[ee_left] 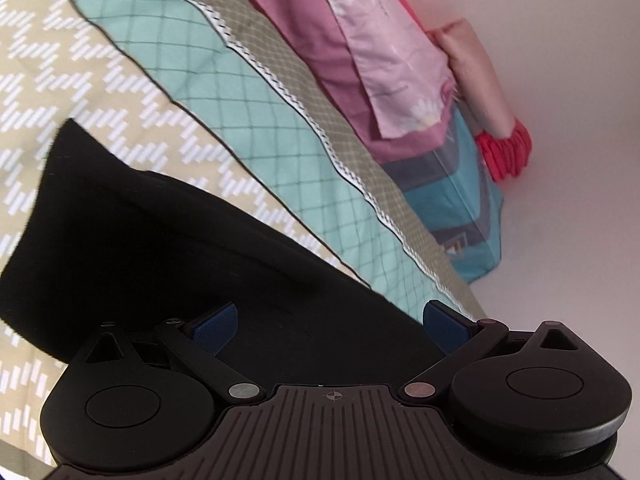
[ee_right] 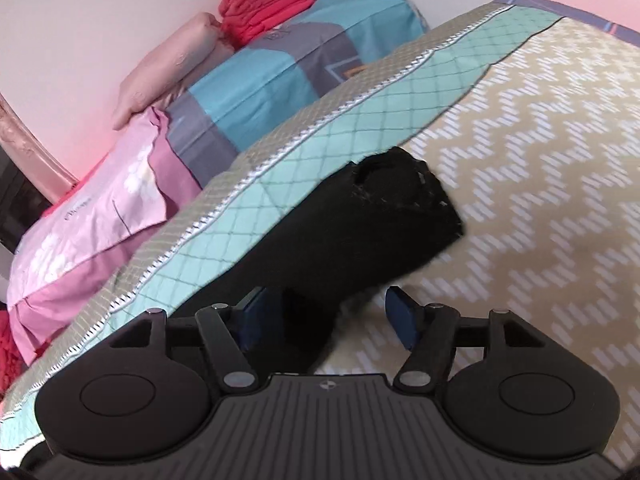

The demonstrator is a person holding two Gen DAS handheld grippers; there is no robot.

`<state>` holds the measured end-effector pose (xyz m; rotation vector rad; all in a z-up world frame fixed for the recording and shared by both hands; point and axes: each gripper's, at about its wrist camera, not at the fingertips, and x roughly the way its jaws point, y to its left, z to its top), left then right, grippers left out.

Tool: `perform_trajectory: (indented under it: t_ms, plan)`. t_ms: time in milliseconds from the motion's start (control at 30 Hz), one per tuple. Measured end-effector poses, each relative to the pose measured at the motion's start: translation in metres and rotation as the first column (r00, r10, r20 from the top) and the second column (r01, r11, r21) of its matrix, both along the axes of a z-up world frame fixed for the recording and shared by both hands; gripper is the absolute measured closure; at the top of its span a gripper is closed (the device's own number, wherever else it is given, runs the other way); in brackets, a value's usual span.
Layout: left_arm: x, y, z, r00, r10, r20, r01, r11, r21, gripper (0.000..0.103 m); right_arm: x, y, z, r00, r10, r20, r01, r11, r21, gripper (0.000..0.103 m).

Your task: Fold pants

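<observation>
The black pants (ee_left: 172,248) lie on a bedspread with a beige zigzag pattern (ee_left: 80,80). In the left wrist view my left gripper (ee_left: 330,326) is open, its blue pads (ee_left: 216,322) spread wide just over the near edge of the pants. In the right wrist view the pants (ee_right: 360,232) stretch away from me, one end bunched and raised. My right gripper (ee_right: 328,314) is open, with a fold of black cloth between the blue pads (ee_right: 400,312), closer to the left pad.
The bedspread has a teal checked border (ee_right: 320,160) and a grey edge. Pink pillows (ee_right: 100,208), a blue-grey folded quilt (ee_right: 272,76) and a red cloth bundle (ee_right: 260,4) lie by the white wall.
</observation>
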<state>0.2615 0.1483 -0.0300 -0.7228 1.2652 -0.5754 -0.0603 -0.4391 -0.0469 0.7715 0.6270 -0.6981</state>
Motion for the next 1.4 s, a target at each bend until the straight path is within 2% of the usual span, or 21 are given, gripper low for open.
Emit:
perform_trajectory:
  t_ms: [133, 300, 467, 600, 700, 767, 933, 1100, 1133, 1200, 1233, 1300, 1367, 1400]
  plan:
    - [0.0, 0.015, -0.007, 0.995, 0.06, -0.079, -0.065, 0.996, -0.063, 0.0, -0.014, 0.01, -0.004, 1.0, -0.02, -0.004, 0.02, 1.0, 0.011, 0.033]
    - [-0.008, 0.019, -0.02, 0.981, 0.092, -0.171, -0.114, 0.986, -0.123, 0.0, -0.025, 0.023, -0.007, 1.0, 0.005, -0.001, -0.005, 1.0, 0.0, 0.033]
    - [-0.023, 0.015, -0.022, 0.981, 0.076, -0.176, -0.097, 0.989, -0.115, 0.0, -0.028, 0.025, -0.004, 1.0, 0.03, 0.003, -0.03, 1.0, -0.005, 0.033]
    - [-0.028, 0.005, -0.027, 0.986, -0.03, -0.166, 0.003, 0.987, -0.16, 0.0, -0.034, 0.036, 0.001, 0.999, 0.039, 0.002, -0.039, 0.999, -0.013, 0.033]
    - [-0.03, -0.011, -0.034, 0.98, -0.139, -0.143, 0.103, 0.966, -0.236, 0.0, -0.043, 0.054, 0.01, 0.998, 0.059, -0.017, -0.06, 0.997, -0.049, 0.033]
    - [-0.032, -0.025, -0.041, 0.966, -0.212, -0.146, 0.164, 0.944, -0.286, 0.0, -0.049, 0.066, 0.015, 0.997, 0.067, -0.027, -0.069, 0.995, -0.07, 0.033]
    - [-0.04, -0.059, -0.042, 0.924, -0.371, -0.097, 0.328, 0.895, -0.304, 0.0, -0.058, 0.089, 0.023, 0.996, 0.079, -0.05, -0.083, 0.993, -0.089, 0.033]
    - [-0.046, -0.07, -0.028, 0.891, -0.453, -0.022, 0.434, 0.866, -0.247, 0.0, -0.061, 0.103, 0.026, 0.995, 0.089, -0.05, -0.094, 0.991, -0.093, 0.032]
    - [-0.047, -0.07, -0.022, 0.888, -0.46, -0.003, 0.447, 0.866, -0.223, 0.0, -0.062, 0.105, 0.026, 0.995, 0.09, -0.049, -0.094, 0.992, -0.089, 0.032]
    - [-0.054, -0.07, -0.008, 0.878, -0.477, 0.04, 0.478, 0.869, -0.127, 0.0, -0.062, 0.109, 0.024, 0.995, 0.091, -0.048, -0.095, 0.992, -0.079, 0.032]
    - [-0.058, -0.073, -0.002, 0.864, -0.501, 0.06, 0.504, 0.86, -0.076, 0.0, -0.062, 0.111, 0.023, 0.994, 0.094, -0.049, -0.098, 0.992, -0.075, 0.032]
    - [-0.068, -0.079, 0.009, 0.822, -0.563, 0.088, 0.566, 0.824, -0.009, 0.0, -0.061, 0.114, 0.021, 0.993, 0.102, -0.052, -0.105, 0.992, -0.069, 0.032]
    - [-0.081, -0.085, 0.013, 0.764, -0.641, 0.08, 0.639, 0.768, 0.049, 0.0, -0.059, 0.116, 0.02, 0.993, 0.11, -0.051, -0.113, 0.992, -0.063, 0.032]
    - [-0.088, -0.087, 0.014, 0.74, -0.668, 0.08, 0.661, 0.744, 0.103, 0.0, -0.058, 0.117, 0.02, 0.992, 0.115, -0.05, -0.117, 0.991, -0.061, 0.032]
